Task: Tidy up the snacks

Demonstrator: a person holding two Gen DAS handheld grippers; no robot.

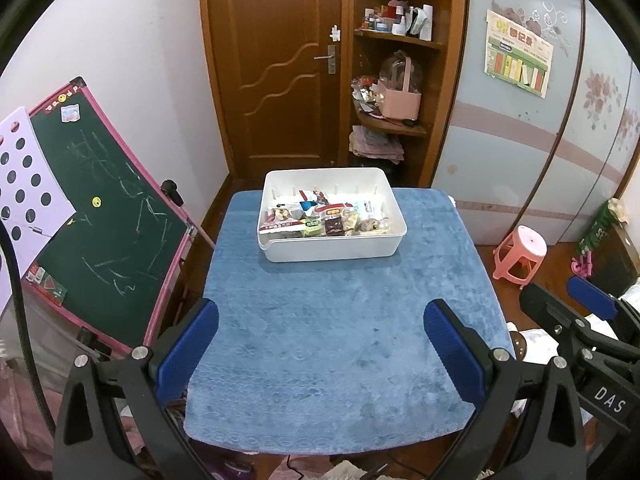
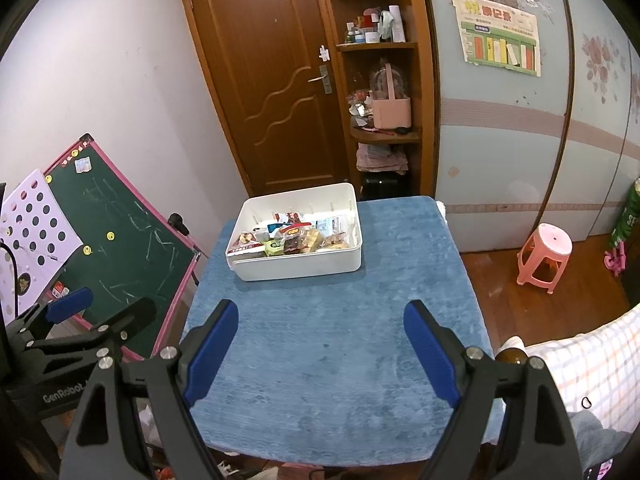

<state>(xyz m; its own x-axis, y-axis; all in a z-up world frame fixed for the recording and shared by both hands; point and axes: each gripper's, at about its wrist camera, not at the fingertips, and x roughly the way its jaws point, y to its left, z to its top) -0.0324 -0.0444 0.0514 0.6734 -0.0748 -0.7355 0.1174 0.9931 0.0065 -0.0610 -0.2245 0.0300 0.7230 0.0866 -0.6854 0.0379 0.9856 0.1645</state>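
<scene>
Snacks (image 1: 326, 220) lie in the bin (image 1: 332, 250) at the table's (image 1: 320, 340) far edge, long axis left-right, ahead of both grippers (left (image 1: 320, 344), right (image 2: 318, 344)); jaws wide, empty, neither clearly nearer.

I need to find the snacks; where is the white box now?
In both views the white box sits on the blue cloth at the table's far edge, before the wooden door.
</scene>
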